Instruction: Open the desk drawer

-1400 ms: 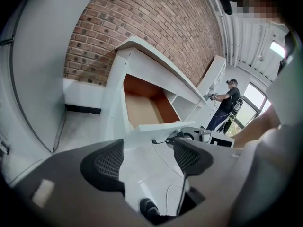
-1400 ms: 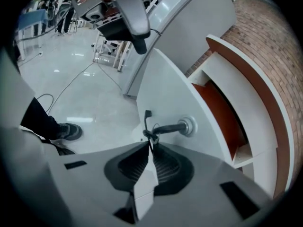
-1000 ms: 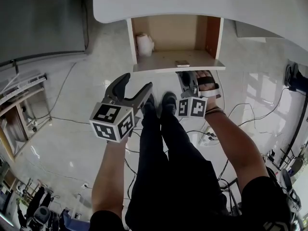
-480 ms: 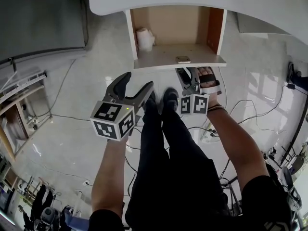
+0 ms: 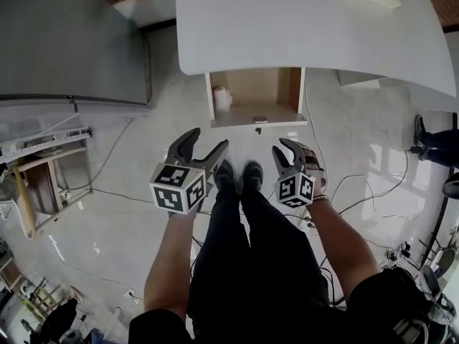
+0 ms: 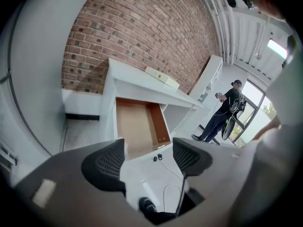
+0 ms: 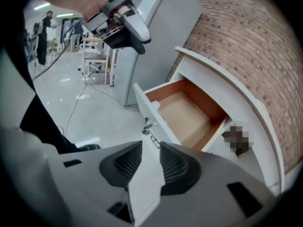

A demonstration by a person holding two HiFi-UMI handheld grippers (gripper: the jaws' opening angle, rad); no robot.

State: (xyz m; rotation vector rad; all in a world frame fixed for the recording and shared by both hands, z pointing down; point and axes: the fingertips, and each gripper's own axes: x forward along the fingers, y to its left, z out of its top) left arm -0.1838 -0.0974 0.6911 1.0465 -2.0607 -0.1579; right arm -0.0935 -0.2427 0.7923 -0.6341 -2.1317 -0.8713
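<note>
Drawer [image 5: 257,97] is standing pulled out from under the white bench [image 5: 308,27] with its wooden tray showing, so I am judging the opening done. It is looking like a light, stiff box, probably sliding easily. The small pull [image 7: 148,125] on its front panel is the place to pinch. My left gripper [image 5: 208,138] is hovering short of it, angled down, fingers spread wide around nothing. My right gripper [image 5: 283,147] is hanging alongside, tilted down. Its fingers have just been opening, leaving a narrow gap with nothing inside.
</note>
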